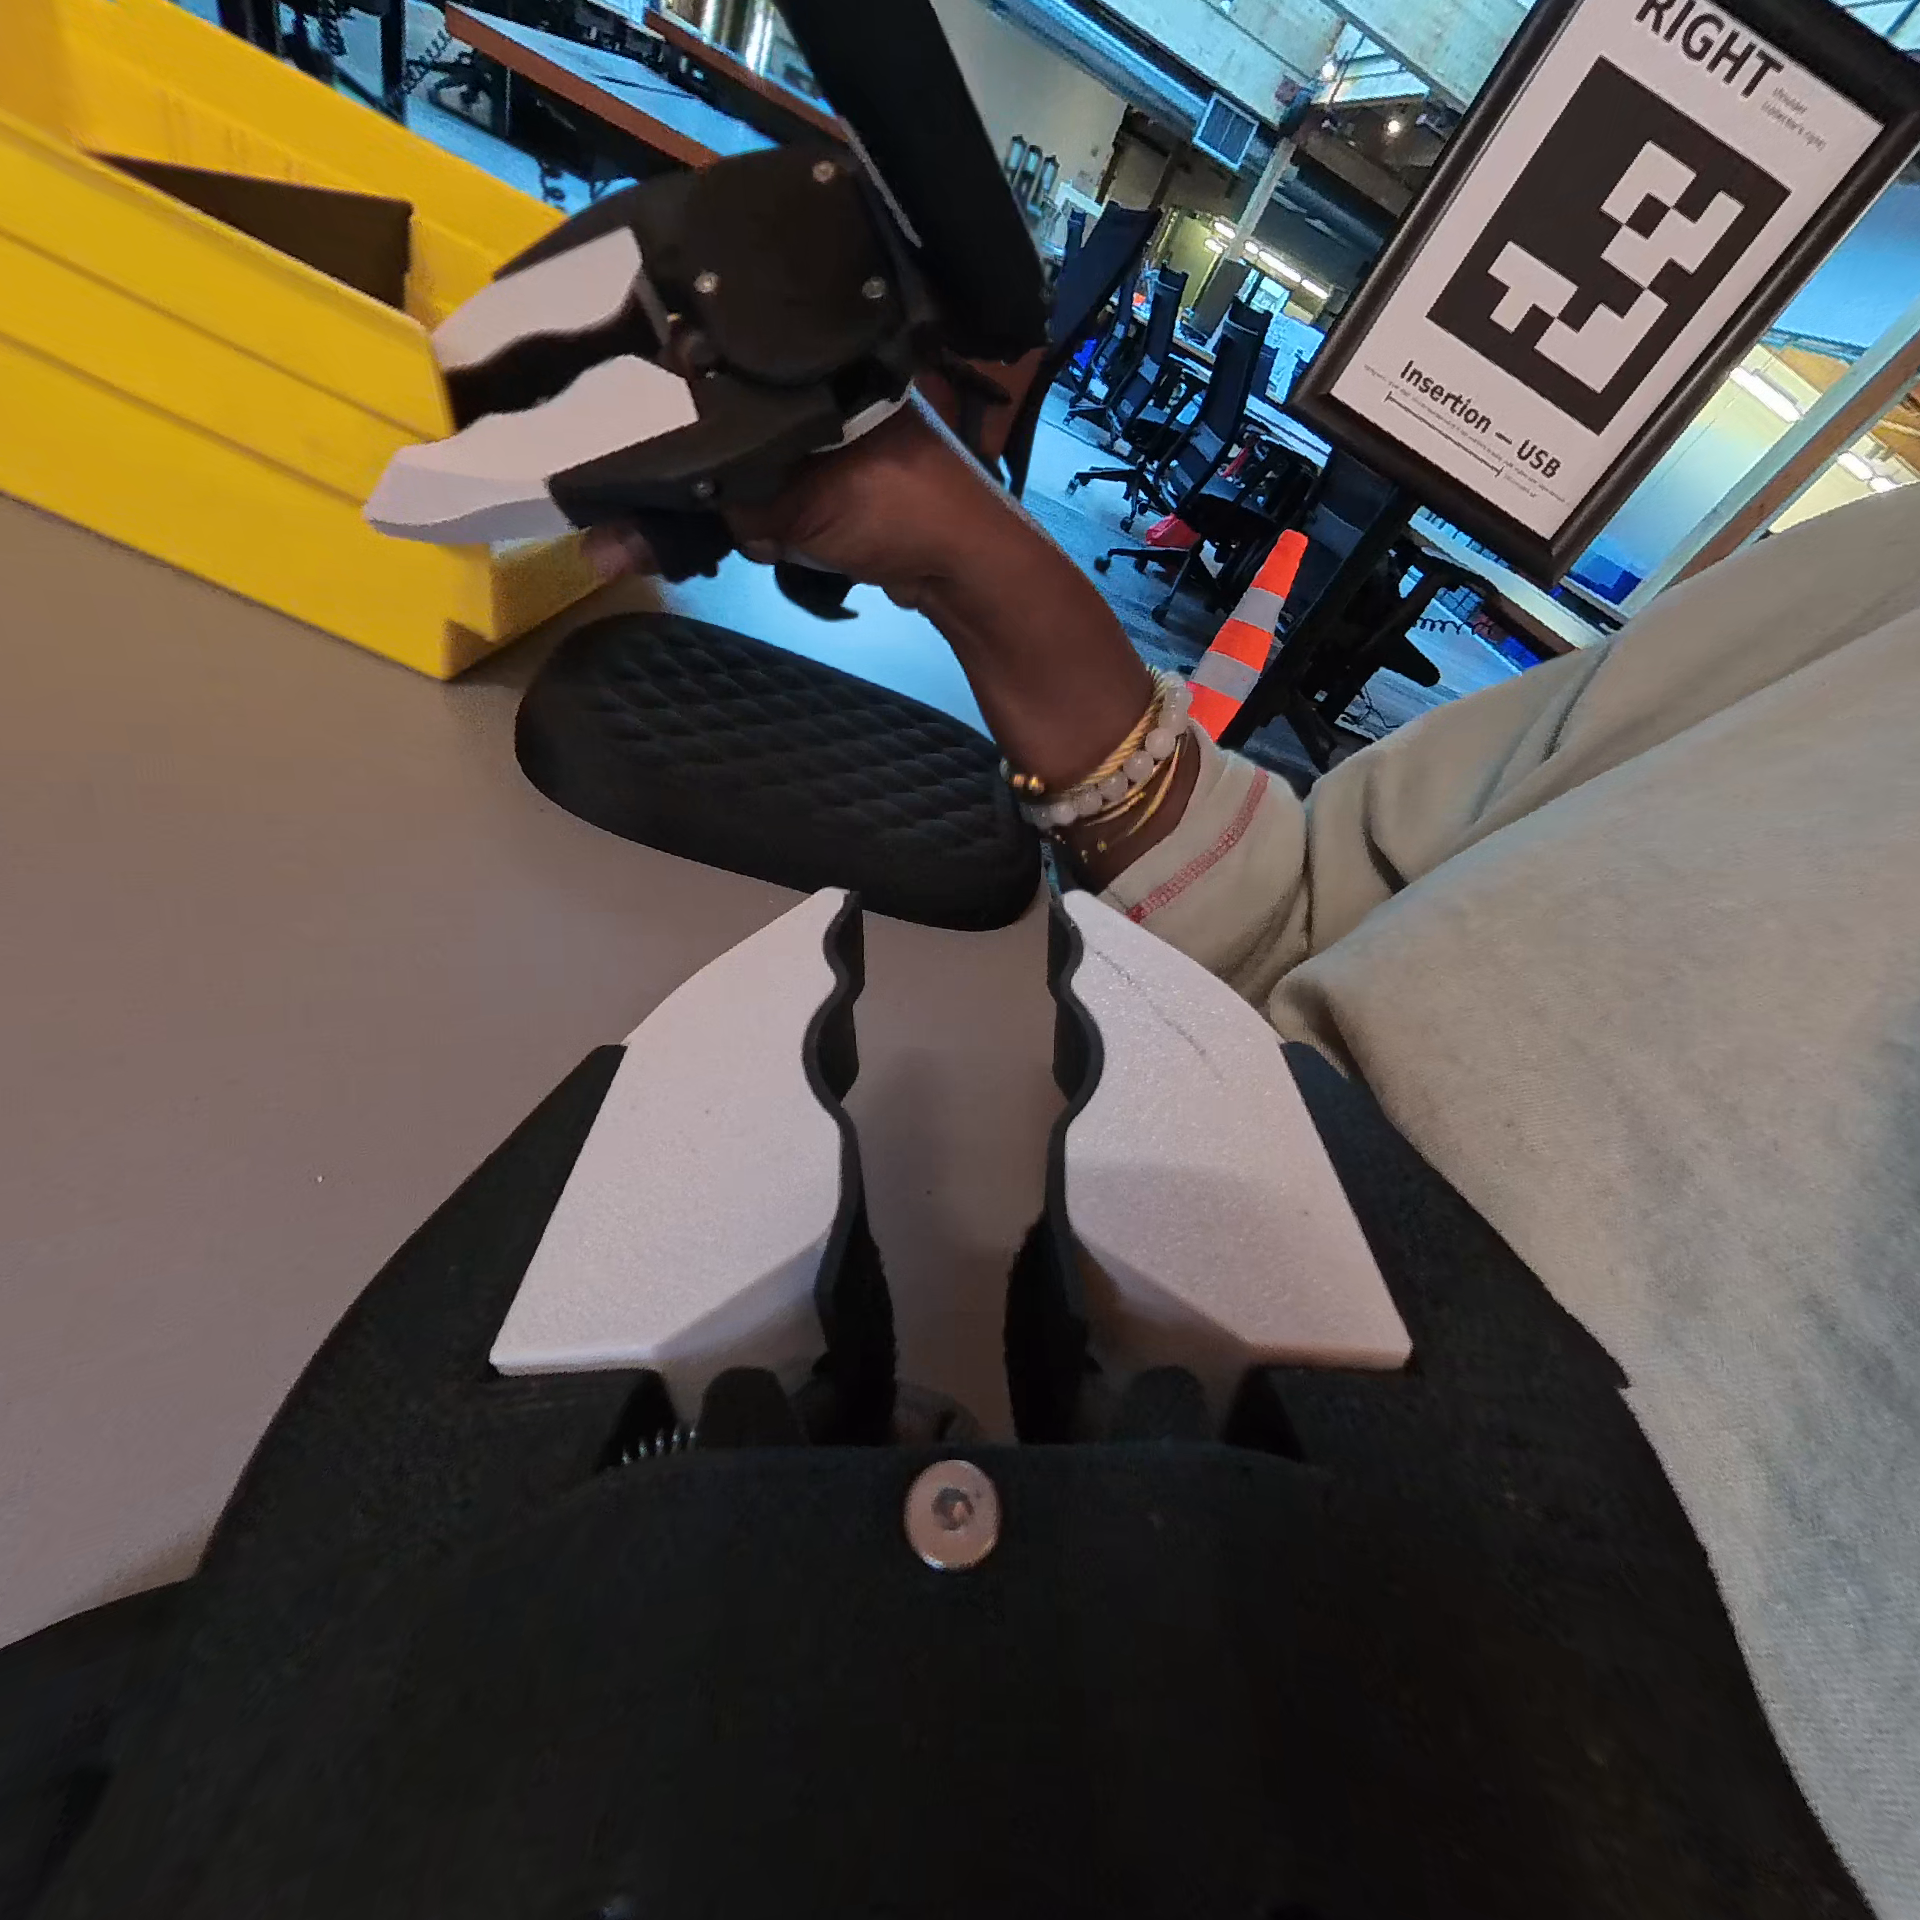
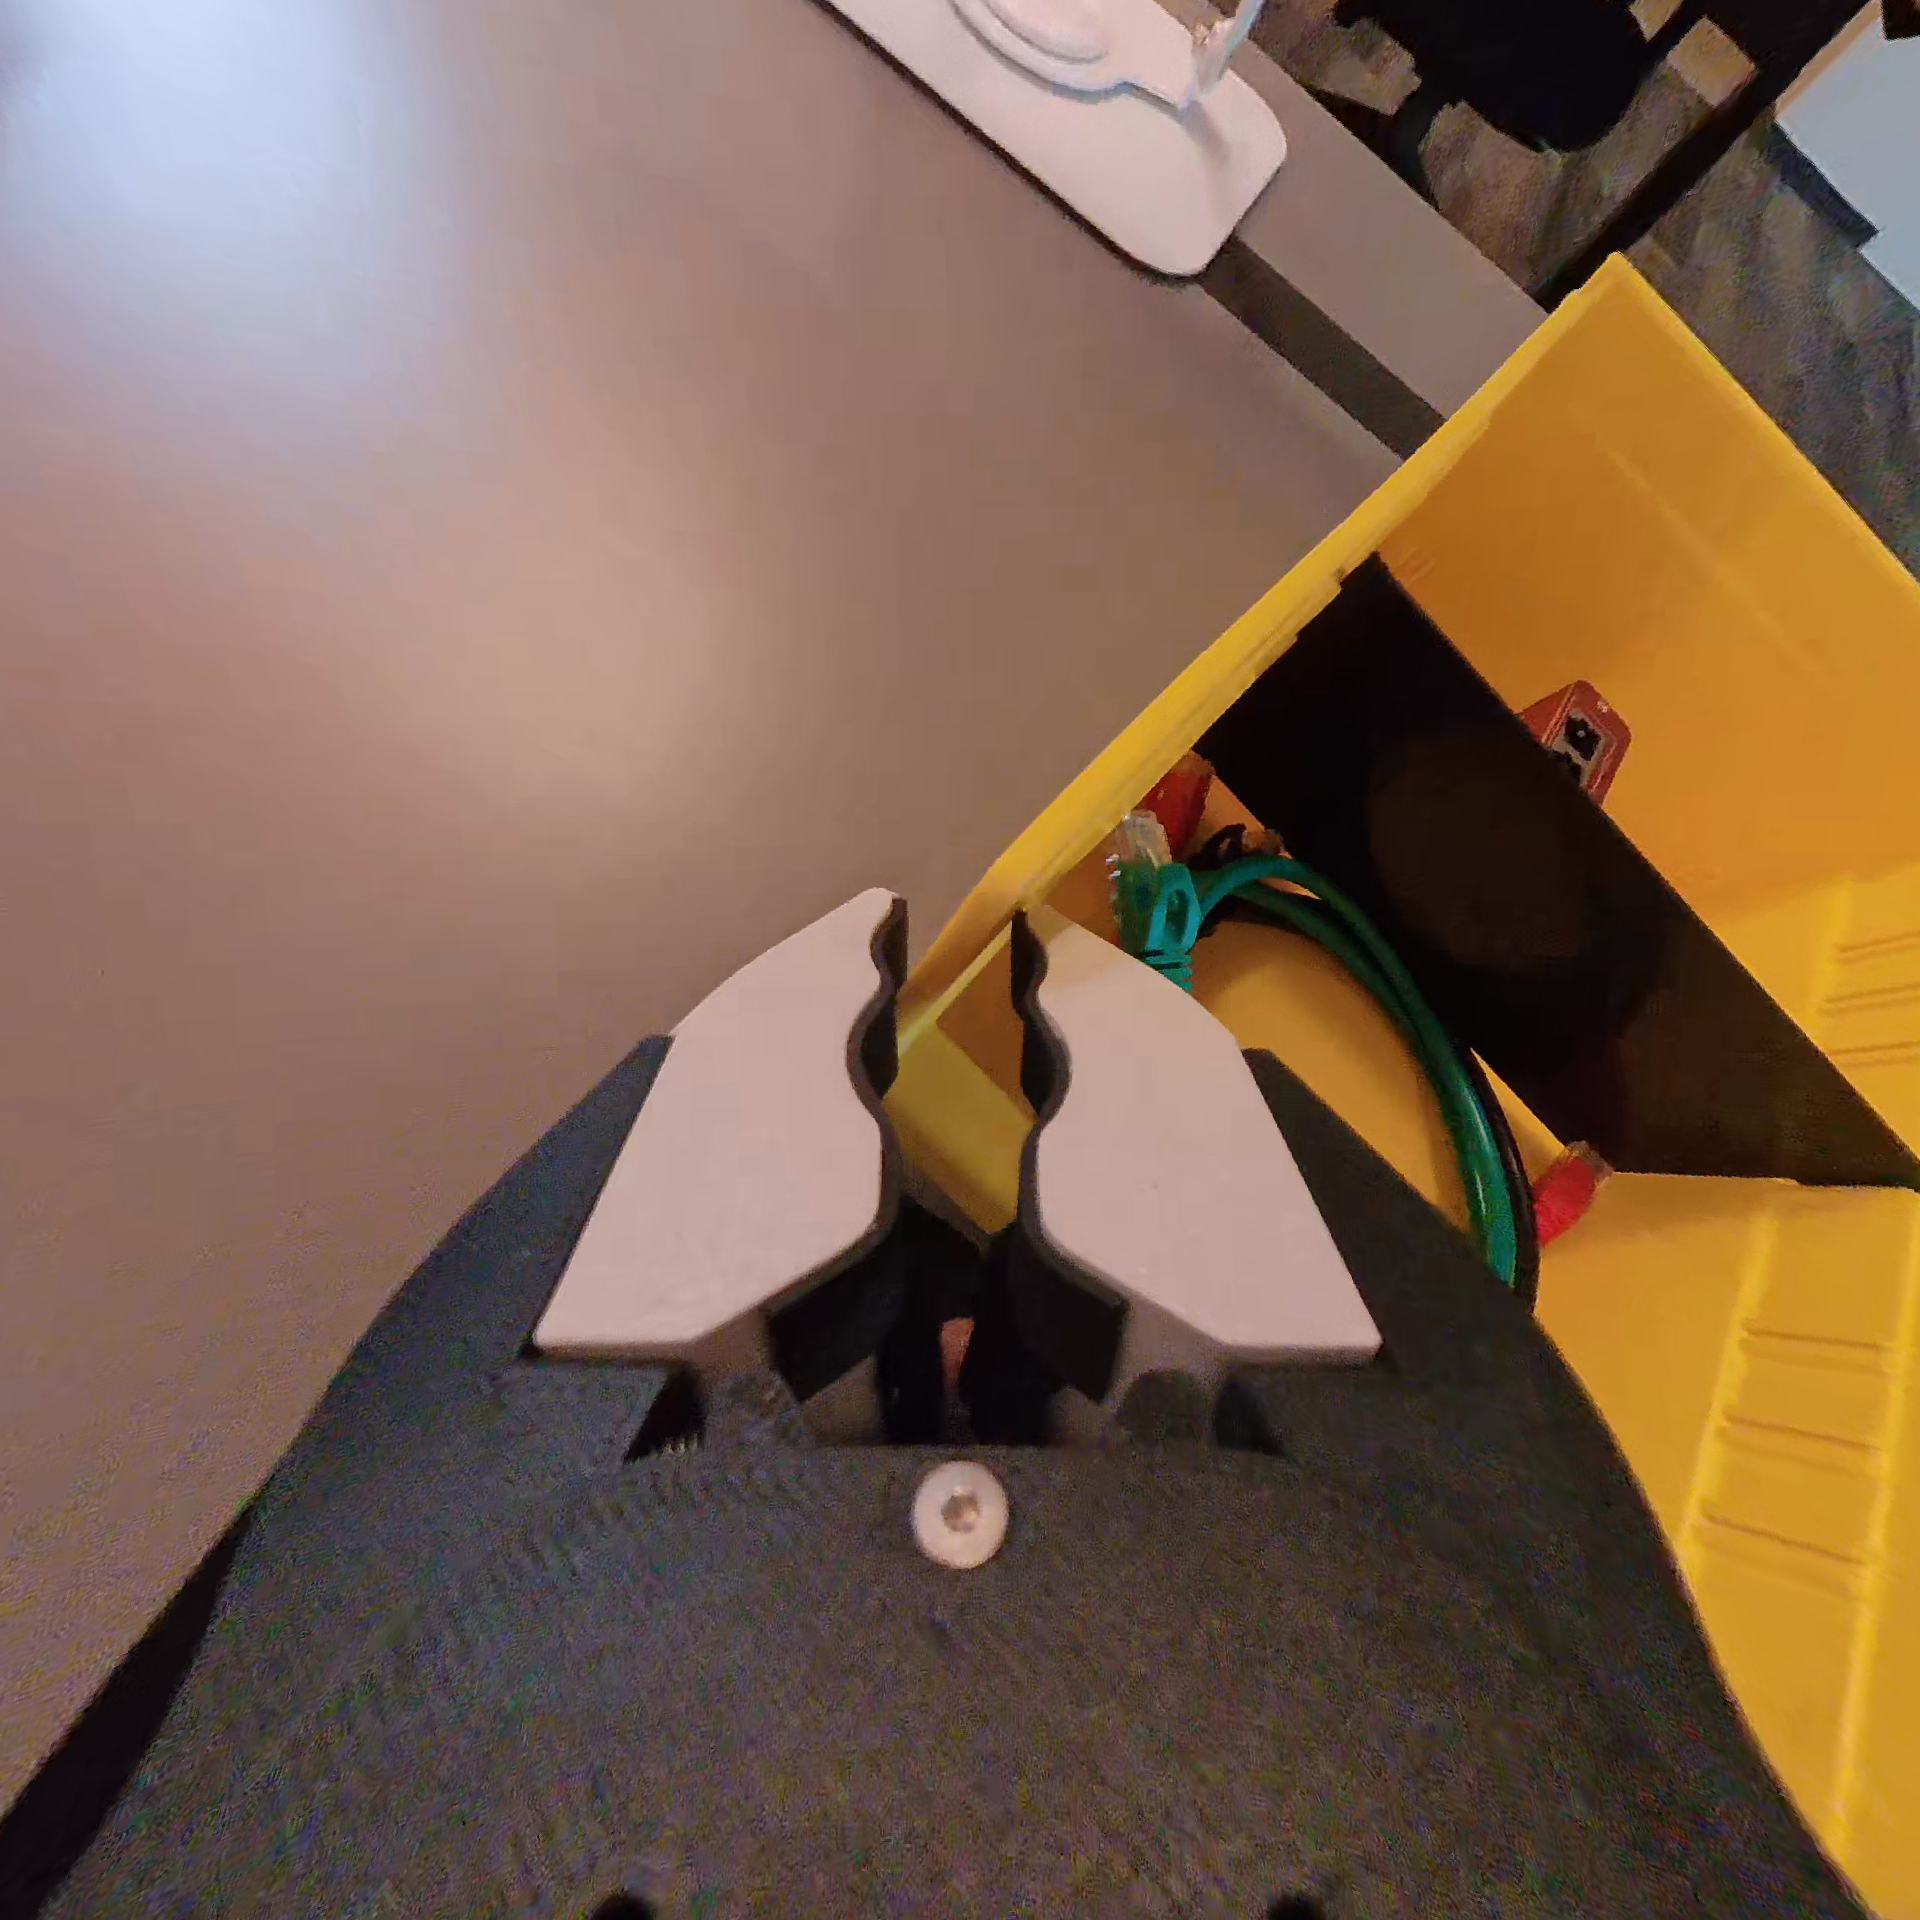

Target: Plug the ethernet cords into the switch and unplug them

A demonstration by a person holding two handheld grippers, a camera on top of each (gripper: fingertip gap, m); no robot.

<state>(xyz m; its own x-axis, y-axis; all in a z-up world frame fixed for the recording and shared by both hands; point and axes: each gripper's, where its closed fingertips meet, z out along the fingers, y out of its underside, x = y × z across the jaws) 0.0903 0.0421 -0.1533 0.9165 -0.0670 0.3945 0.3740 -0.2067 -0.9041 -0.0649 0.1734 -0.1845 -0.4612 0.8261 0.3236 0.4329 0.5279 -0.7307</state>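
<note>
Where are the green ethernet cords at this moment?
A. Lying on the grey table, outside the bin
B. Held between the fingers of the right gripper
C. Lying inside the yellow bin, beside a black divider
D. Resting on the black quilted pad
C: in the right wrist view the green ethernet cords lie coiled inside the yellow bin, next to the black divider, while the right gripper is open and holds nothing.

Left wrist view low along the table [image 1: 260,935]; right wrist view tilted, close over shared yellow bin [image 2: 1662,623].
</note>
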